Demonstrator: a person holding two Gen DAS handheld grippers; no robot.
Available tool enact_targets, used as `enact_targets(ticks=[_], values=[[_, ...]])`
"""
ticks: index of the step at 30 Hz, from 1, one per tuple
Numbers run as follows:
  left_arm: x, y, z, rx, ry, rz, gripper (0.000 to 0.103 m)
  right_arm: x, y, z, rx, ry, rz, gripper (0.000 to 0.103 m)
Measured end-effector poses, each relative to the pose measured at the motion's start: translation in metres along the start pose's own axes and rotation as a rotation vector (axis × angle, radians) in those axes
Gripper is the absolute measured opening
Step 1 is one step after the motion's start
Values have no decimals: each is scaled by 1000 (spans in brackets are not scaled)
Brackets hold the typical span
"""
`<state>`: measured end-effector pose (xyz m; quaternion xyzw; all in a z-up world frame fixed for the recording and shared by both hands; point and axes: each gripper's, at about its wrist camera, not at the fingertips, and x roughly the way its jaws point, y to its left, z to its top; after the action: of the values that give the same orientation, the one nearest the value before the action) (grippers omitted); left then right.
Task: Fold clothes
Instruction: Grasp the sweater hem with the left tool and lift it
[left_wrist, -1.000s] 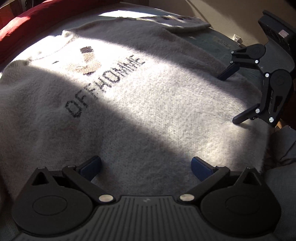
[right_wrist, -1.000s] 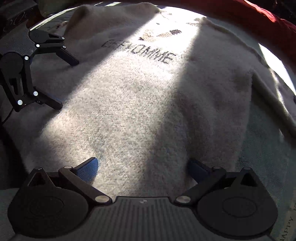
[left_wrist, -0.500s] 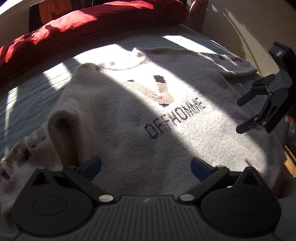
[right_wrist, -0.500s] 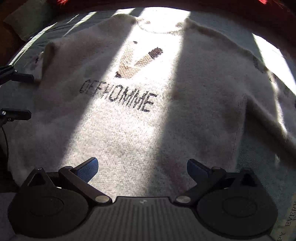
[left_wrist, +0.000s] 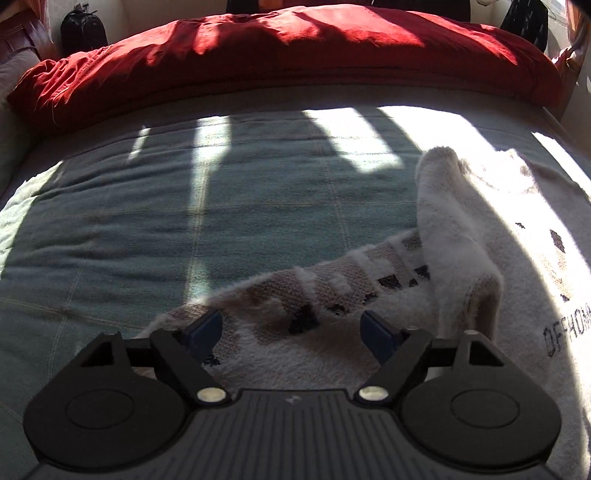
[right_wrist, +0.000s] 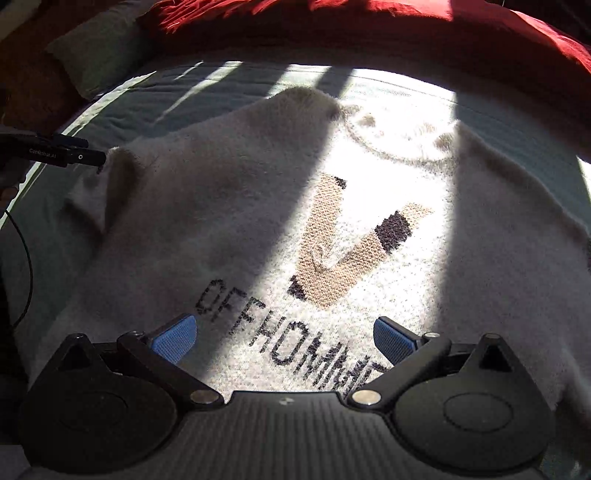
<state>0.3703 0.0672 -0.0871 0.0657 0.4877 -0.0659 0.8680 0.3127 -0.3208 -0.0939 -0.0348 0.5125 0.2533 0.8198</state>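
Since half a second earlier, the left claw (left_wrist: 291, 330) had swung over the fuzzy cream knitted sweater's (right_wrist: 236, 221) patterned sleeve (left_wrist: 332, 291), gaping and empty, presumably to fold it inward; the right claw (right_wrist: 284, 338) hovered wide and empty above the chest lettering on the bed (left_wrist: 184, 206).

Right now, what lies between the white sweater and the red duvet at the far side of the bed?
Only bare green blanket, striped with sunlight. The left wrist view shows it best, between the sweater and the red duvet.

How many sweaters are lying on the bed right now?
1. A cream sweater lies spread face up on the green blanket, one patterned sleeve stretched out sideways. Anything under it would be hidden.
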Motion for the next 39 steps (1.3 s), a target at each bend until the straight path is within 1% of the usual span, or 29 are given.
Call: enact_targets(ticks=[1, 3, 5, 9, 10, 14, 16, 18, 19, 20, 22, 24, 26, 27, 28, 29, 30, 31, 32, 33, 35, 37, 39], values=[[6, 5, 5, 17, 7, -3, 59, 2, 1, 2, -13, 7, 2, 103], [18, 13, 16, 58, 18, -14, 59, 7, 4, 5, -45, 21, -6, 103], [31, 23, 27, 89, 47, -35, 59, 10, 3, 9, -55, 28, -14, 103], [40, 51, 31, 79, 87, -28, 60, 16, -1, 18, -30, 35, -14, 103], [40, 61, 28, 53, 99, -32, 60, 17, -1, 20, -24, 34, -14, 103], [41, 100, 1, -109, 144, -18, 61, 25, -4, 25, -2, 44, -19, 103], [42, 116, -15, -184, 154, 9, 61, 30, -4, 27, 11, 49, -17, 103], [44, 133, -30, -279, 157, 0, 64, 34, -4, 31, 33, 55, -1, 103], [45, 138, -37, -328, 150, -19, 66, 37, -4, 32, 41, 60, 10, 103], [47, 142, -42, -372, 141, -42, 71, 39, -2, 34, 40, 65, 13, 103], [48, 142, -47, -413, 127, -77, 72, 43, 1, 37, 37, 75, 20, 103], [49, 134, -45, -416, 128, -152, 73, 44, 3, 38, 25, 78, 27, 103], [49, 121, -42, -375, 143, -222, 73, 44, 6, 40, 19, 78, 35, 103], [50, 114, -41, -350, 148, -237, 73, 45, 7, 42, 17, 78, 37, 103], [50, 109, -40, -333, 146, -233, 72, 45, 9, 43, 15, 77, 39, 103], [50, 106, -39, -325, 140, -225, 68, 45, 10, 44, 13, 77, 40, 103], [50, 104, -38, -324, 134, -214, 58, 45, 10, 44, 16, 76, 38, 103], [49, 104, -37, -339, 127, -208, 35, 45, 10, 44, 19, 76, 37, 103], [49, 105, -35, -362, 120, -212, 20, 45, 10, 44, 23, 77, 36, 103], [47, 104, -33, -373, 113, -210, 17, 45, 10, 44, 26, 77, 34, 103], [42, 96, -27, -331, 95, -180, 13, 44, 10, 43, 31, 78, 32, 103], [35, 91, -20, -313, 74, -152, 12, 43, 9, 42, 37, 81, 30, 103], [25, 94, -13, -340, 41, -128, 12, 43, 9, 40, 41, 83, 23, 103]])
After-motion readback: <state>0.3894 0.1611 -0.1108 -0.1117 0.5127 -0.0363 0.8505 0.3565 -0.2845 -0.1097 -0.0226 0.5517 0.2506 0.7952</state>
